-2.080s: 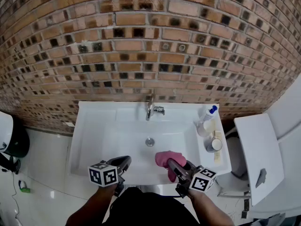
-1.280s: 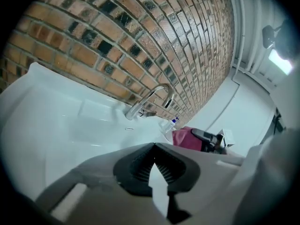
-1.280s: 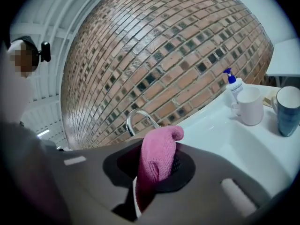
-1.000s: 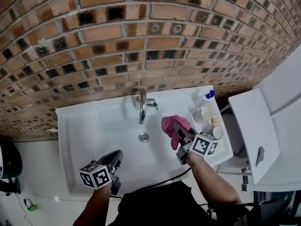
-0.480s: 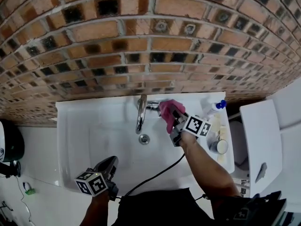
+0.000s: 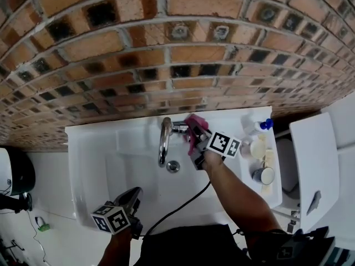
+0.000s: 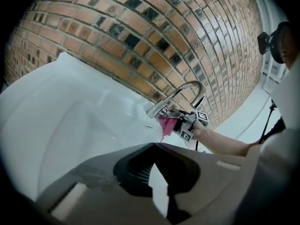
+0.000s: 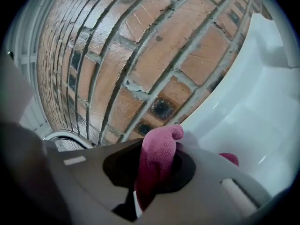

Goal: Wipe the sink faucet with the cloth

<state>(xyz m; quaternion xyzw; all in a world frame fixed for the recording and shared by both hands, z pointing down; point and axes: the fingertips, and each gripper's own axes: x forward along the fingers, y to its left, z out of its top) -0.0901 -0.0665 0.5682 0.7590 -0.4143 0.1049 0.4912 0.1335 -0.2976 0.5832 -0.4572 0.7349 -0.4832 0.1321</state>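
The right gripper [image 6: 196,140] is clamped on the pink cloth [image 6: 193,123], holding it against the faucet [image 6: 163,143] handle at the back of the white sink [image 6: 89,148]. The left gripper [image 6: 132,197], jaws together and empty, hovers over the sink's front edge

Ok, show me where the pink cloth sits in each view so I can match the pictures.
Head view: cloth at centre, just right of the faucet.
Left gripper view: cloth right of centre, hanging beside the faucet.
Right gripper view: cloth at bottom centre, clamped between the jaws.
Shared landmark: the brick wall fills the top of all three.
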